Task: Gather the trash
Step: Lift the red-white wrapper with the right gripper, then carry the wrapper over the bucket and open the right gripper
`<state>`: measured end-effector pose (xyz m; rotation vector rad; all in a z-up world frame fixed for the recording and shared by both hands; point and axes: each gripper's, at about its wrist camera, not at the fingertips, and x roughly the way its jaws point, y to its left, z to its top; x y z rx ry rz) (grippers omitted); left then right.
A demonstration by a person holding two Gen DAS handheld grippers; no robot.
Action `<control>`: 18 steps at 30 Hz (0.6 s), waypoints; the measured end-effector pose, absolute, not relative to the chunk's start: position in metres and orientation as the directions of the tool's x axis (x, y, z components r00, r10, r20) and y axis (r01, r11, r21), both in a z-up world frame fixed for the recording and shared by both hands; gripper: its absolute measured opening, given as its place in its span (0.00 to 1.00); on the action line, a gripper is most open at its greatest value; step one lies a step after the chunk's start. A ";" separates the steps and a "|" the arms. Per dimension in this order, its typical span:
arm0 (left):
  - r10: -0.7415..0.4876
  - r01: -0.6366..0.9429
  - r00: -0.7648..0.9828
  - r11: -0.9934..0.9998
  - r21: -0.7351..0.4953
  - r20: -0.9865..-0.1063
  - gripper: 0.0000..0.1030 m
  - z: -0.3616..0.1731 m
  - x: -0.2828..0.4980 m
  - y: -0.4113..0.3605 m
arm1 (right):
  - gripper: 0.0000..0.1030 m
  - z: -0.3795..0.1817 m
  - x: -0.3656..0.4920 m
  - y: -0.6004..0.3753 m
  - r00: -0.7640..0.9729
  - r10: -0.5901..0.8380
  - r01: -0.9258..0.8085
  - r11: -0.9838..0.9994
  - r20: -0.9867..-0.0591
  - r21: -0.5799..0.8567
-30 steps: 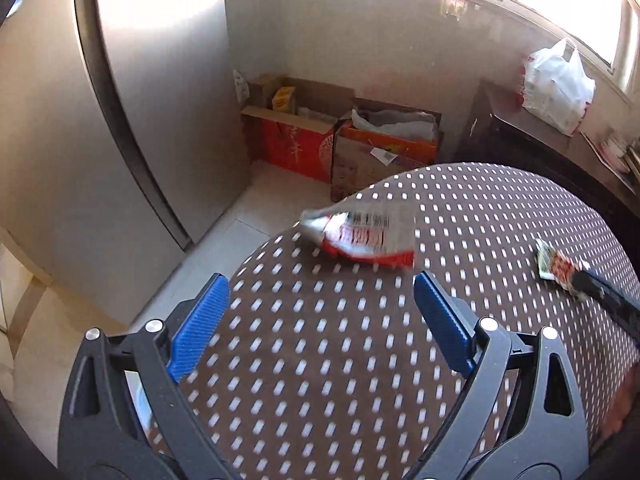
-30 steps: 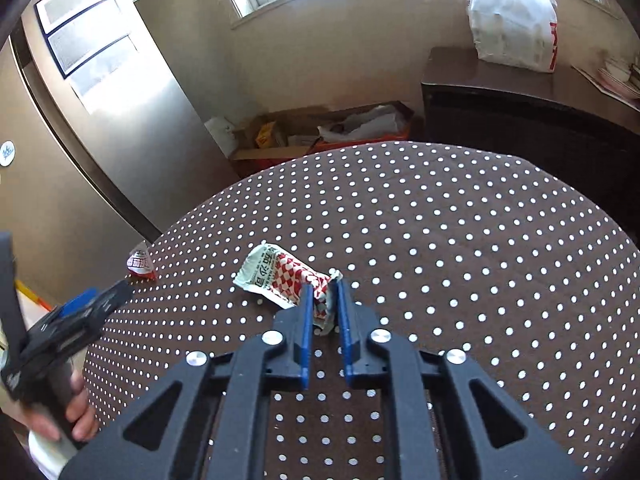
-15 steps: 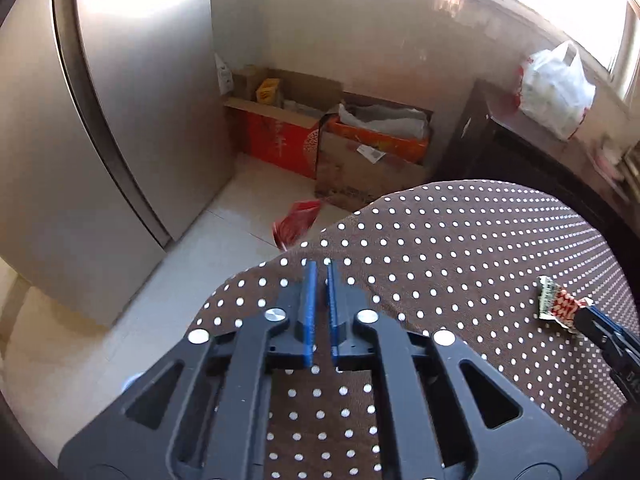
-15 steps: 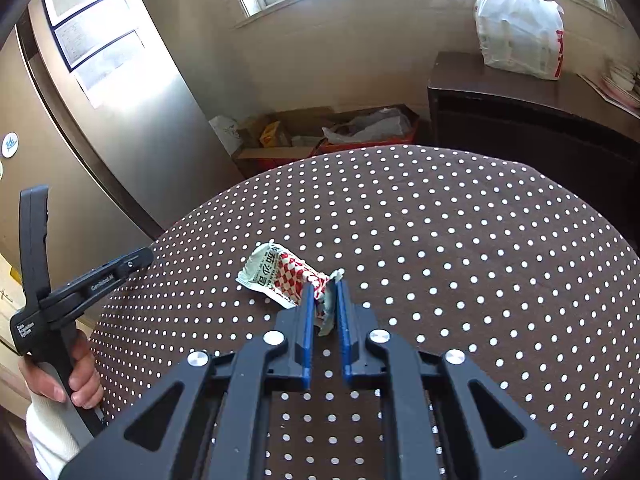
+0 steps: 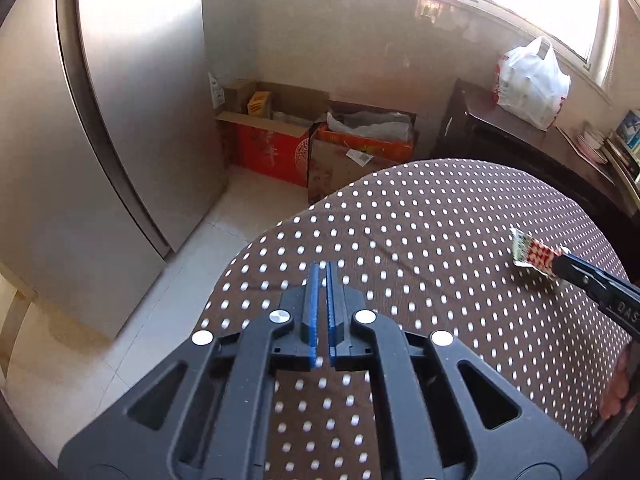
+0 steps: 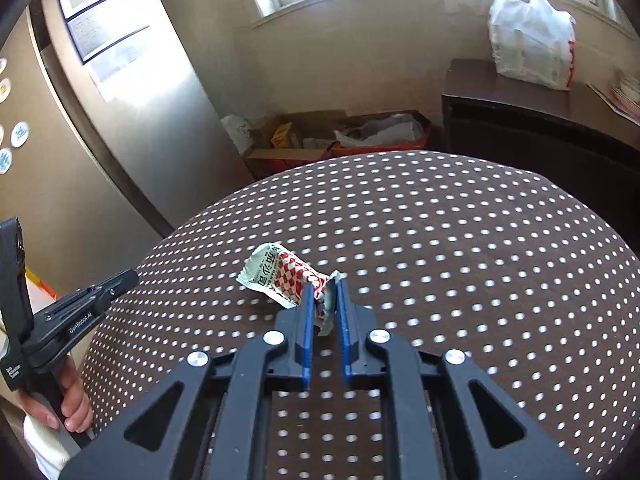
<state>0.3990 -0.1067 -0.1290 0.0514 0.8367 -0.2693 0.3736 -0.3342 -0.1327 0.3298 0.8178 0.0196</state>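
Wrapper point(image 6: 286, 278) pinched in right claw point(image 6: 323, 286), left claw point(image 5: 322, 270) empty, closed

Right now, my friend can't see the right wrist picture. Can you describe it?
The right tongs pinch a crumpled red-and-white checked wrapper on a brown polka-dot tablecloth. At left, a hand holds the left tongs.

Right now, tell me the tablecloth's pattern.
White dots on brown fabric tablecloth; right wrist view shows it best.
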 end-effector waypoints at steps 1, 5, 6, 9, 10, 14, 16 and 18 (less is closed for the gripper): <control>-0.218 0.258 0.639 0.964 -0.062 -0.738 0.04 -0.127 0.396 -0.105 | 0.11 -0.132 0.373 -0.328 0.686 0.146 0.096 0.953 -0.713 0.288; -0.236 0.257 0.649 0.963 -0.084 -0.723 0.47 -0.120 0.375 -0.089 | 0.11 -0.129 0.368 -0.301 0.684 0.179 0.024 0.963 -0.707 0.268; -0.245 0.256 0.668 0.962 -0.093 -0.703 0.64 -0.116 0.366 -0.081 | 0.11 -0.128 0.366 -0.293 0.682 0.188 0.006 0.965 -0.707 0.262; -0.251 0.257 0.711 0.962 -0.090 -0.657 0.71 -0.108 0.343 -0.067 | 0.11 -0.124 0.359 -0.265 0.675 0.235 -0.070 0.964 -0.699 0.256; -0.261 0.261 0.707 0.960 -0.100 -0.657 0.71 -0.107 0.335 -0.061 | 0.11 -0.122 0.357 -0.254 0.674 0.246 -0.096 0.964 -0.697 0.248; -0.273 0.267 0.710 0.957 -0.111 -0.649 0.71 -0.110 0.313 -0.046 | 0.11 -0.110 0.337 -0.210 0.680 0.282 -0.193 0.960 -0.677 0.205; -0.276 0.264 0.706 0.957 -0.120 -0.652 0.71 -0.114 0.300 -0.036 | 0.11 -0.106 0.326 -0.193 0.684 0.288 -0.219 0.958 -0.670 0.187; -0.290 0.265 0.708 0.954 -0.137 -0.644 0.71 -0.117 0.289 -0.024 | 0.11 -0.102 0.317 -0.172 0.665 0.340 -0.279 0.939 -0.665 0.200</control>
